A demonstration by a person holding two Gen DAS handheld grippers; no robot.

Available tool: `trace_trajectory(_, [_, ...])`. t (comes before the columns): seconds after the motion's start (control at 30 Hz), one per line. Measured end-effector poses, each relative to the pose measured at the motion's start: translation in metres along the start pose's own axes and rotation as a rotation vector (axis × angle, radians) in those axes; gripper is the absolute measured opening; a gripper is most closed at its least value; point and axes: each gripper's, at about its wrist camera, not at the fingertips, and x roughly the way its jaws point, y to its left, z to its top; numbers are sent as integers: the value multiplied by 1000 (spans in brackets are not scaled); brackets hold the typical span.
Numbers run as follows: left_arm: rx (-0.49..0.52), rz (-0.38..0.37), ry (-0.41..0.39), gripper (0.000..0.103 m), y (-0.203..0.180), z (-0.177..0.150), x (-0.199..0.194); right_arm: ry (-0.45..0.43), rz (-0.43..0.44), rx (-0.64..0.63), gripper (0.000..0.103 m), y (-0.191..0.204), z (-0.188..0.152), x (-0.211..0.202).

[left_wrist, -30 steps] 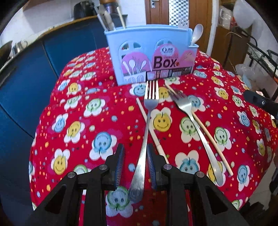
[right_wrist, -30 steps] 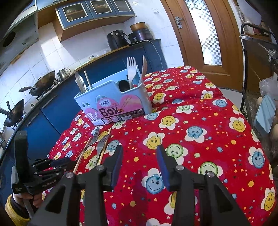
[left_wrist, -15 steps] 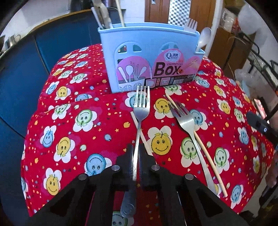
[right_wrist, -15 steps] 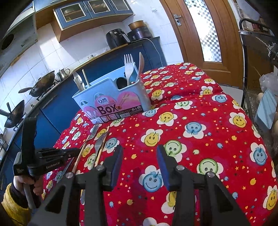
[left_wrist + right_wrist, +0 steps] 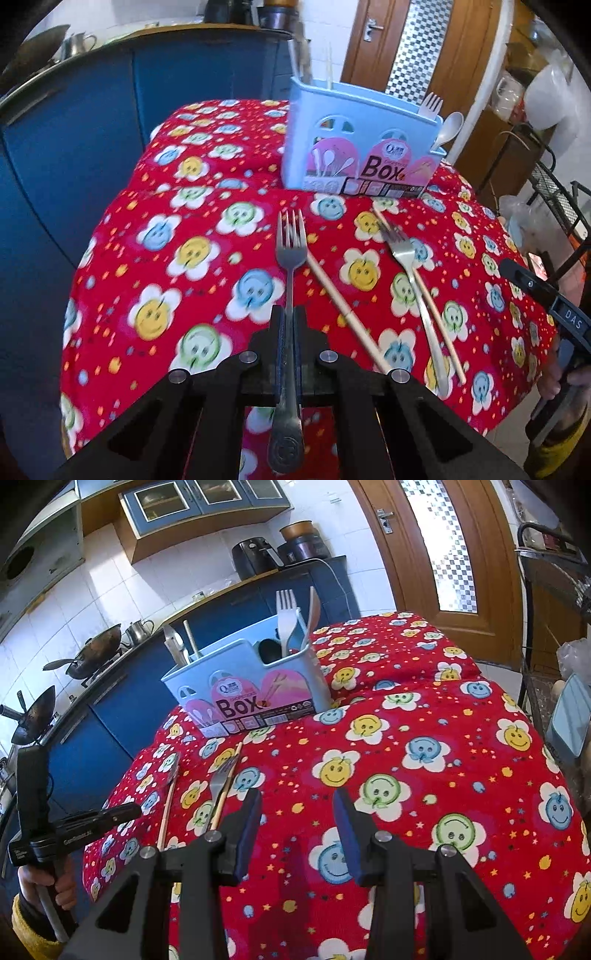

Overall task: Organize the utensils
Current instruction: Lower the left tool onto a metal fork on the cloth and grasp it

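My left gripper [image 5: 289,314] is shut on the handle of a metal fork [image 5: 290,254], which is held just above the red flowered cloth [image 5: 177,280], tines toward the light blue utensil box [image 5: 362,147]. To its right, a pale chopstick [image 5: 343,310] lies on the cloth. Further right lies a second fork [image 5: 410,266] with another chopstick [image 5: 439,321] beside it. My right gripper [image 5: 297,812] is open over bare cloth, nothing between its fingers. The right wrist view shows the box [image 5: 243,686], the lying fork [image 5: 221,781] and the left gripper [image 5: 127,810].
The box holds a white plastic fork [image 5: 286,616], a spoon, and metal utensils at its other end. Blue kitchen cabinets [image 5: 74,140] stand close behind and left of the table. Woks [image 5: 92,653] sit on the stove. A wooden door [image 5: 443,546] and a wire rack [image 5: 554,192] are at the right.
The left jaws closed on the fork's handle and raised it off the cloth, swinging left away from the chopstick. The right gripper has kept still and open.
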Motion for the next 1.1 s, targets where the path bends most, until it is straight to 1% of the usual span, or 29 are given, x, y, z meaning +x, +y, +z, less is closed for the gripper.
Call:
trace_trajectory(0.1, [-13, 8, 34, 4, 4, -7, 2, 9, 4, -12, 43, 6, 0, 1])
trace_trajectory(0.2, [-6, 15, 75, 5, 4, -12, 8, 16, 6, -19, 43, 10, -1, 1])
trace_trajectory(0.33, [-21, 9, 81, 7, 6, -5, 10, 24, 4, -19, 43, 12, -1, 1])
trace_trajectory(0.4, [-25, 10, 86, 14, 7, -1, 12, 27, 2, -21, 43, 13, -1, 1])
trace_trajectory(0.53, [-6, 11, 103, 18, 5, 9, 20, 31, -2, -30, 43, 15, 1, 1])
trace_trajectory(0.57, [2, 14, 98, 21, 5, 12, 22, 32, -3, -32, 43, 16, 1, 1])
trace_trajectory(0.7, [24, 31, 50, 37, 7, 28, 26, 39, -7, -31, 43, 16, 3, 4])
trace_trajectory(0.77, [25, 37, 36, 38, 10, 35, 30, 47, -7, -31, 43, 17, 2, 7])
trace_trajectory(0.97, [24, 32, 45, 38, 21, 46, 45, 65, -18, -36, 43, 20, 2, 14])
trace_trajectory(1.03, [2, 1, 38, 38, 25, 46, 46, 69, -23, -39, 43, 22, 3, 16])
trace_trajectory(1.1, [-19, -58, 30, 38, 27, 46, 46, 70, -30, -40, 43, 23, 4, 18])
